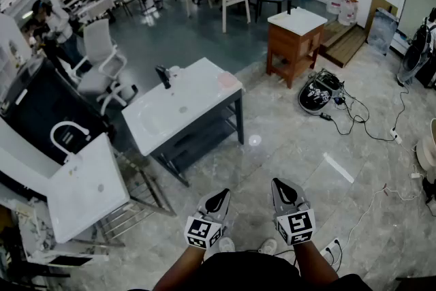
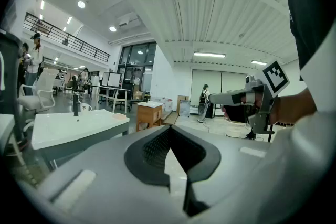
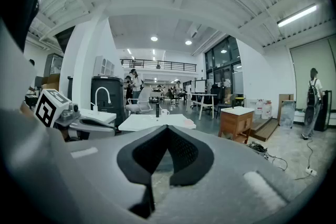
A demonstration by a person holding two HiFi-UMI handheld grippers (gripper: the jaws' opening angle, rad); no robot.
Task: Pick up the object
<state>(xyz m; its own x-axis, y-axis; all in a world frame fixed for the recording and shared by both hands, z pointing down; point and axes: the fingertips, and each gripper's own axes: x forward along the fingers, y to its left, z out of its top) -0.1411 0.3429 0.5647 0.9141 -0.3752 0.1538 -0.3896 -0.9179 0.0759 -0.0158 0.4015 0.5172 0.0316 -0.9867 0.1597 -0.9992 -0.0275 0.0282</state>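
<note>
Both grippers are held low over the tiled floor, side by side, with nothing between their jaws. My left gripper is shut and empty. My right gripper is shut and empty too. Ahead of them stands a grey vanity with a white sink top. On it are a black faucet, a white cup and a small pink object at its right end. The vanity is well beyond reach of both grippers.
A wooden cabinet with a white top stands to the right of the vanity. Another white basin with an arched white faucet is close on the left, on a metal rack. A round device with cables lies on the floor. White office chairs and people are farther back.
</note>
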